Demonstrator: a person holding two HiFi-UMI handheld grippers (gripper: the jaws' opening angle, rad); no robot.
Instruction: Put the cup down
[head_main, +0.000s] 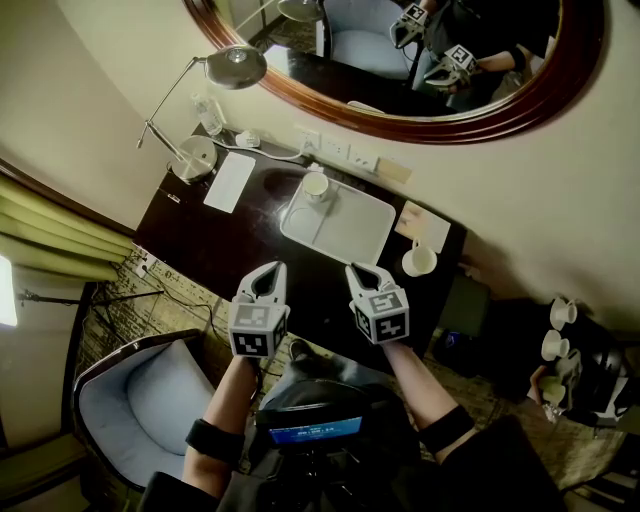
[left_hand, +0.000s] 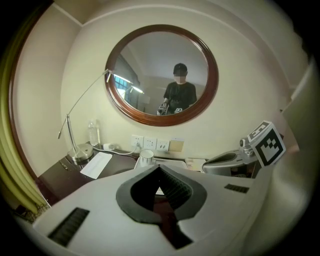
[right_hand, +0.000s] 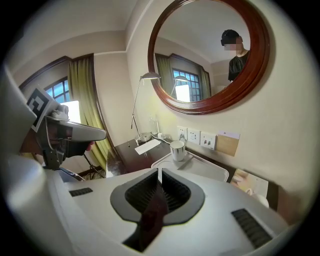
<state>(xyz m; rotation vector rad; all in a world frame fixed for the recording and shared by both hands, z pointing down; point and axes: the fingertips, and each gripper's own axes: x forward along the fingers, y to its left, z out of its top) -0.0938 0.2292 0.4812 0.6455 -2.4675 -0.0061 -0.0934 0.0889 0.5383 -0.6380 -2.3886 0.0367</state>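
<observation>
Left gripper and right gripper are held forward side by side, tipped downward over the desk's near edge. Left jaws pressed together, empty; right jaws a sliver apart, empty.

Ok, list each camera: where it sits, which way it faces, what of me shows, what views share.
Head view: on the head, looking steeply down at the desk, tray and cup; forearms, left tongs and right tongs show.
Left gripper view: rides the left tongs, facing the wall mirror; own jaws below, right tongs at right.
Right gripper view: rides the right tongs, facing that wall slantwise; own jaws below, left tongs at left.
Shared: all show the cup on the tray; both gripper views, the person's reflection.
</observation>
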